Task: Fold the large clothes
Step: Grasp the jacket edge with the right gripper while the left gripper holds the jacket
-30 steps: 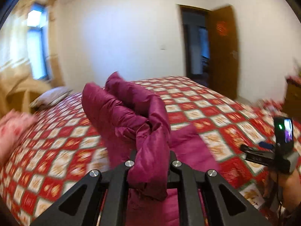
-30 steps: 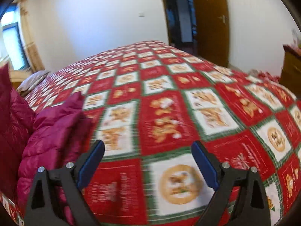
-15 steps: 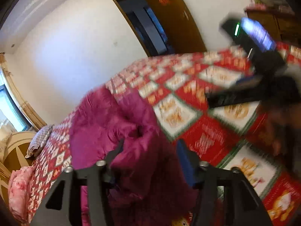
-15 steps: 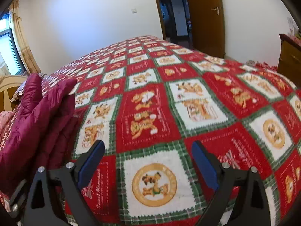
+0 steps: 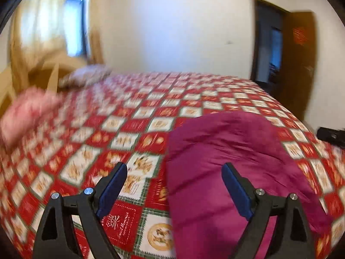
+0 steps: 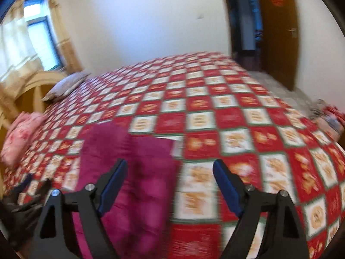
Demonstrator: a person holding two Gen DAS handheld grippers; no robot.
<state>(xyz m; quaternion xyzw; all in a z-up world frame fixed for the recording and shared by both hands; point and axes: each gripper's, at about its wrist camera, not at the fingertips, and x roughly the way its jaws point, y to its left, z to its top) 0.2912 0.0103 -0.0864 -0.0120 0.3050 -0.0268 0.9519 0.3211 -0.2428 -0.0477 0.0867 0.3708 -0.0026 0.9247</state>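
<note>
A magenta padded jacket (image 5: 232, 164) lies flat on the bed, folded into a long slab; it also shows in the right wrist view (image 6: 129, 172). My left gripper (image 5: 174, 185) is open and empty, hovering above the jacket's left edge. My right gripper (image 6: 170, 181) is open and empty above the jacket's right edge. The left gripper's dark body shows at the lower left of the right wrist view (image 6: 23, 194). Both views are motion-blurred.
The bed carries a red, white and green checked quilt (image 5: 133, 112) (image 6: 237, 116). A pink pillow (image 6: 19, 136) and a grey pillow (image 6: 64, 84) lie at the headboard side. A brown door (image 6: 278, 28) stands open at the far right.
My left gripper has let go of the jacket and opened wide. The jacket, held up bunched before, now lies flat on the quilt. Both grippers have swung over it.
</note>
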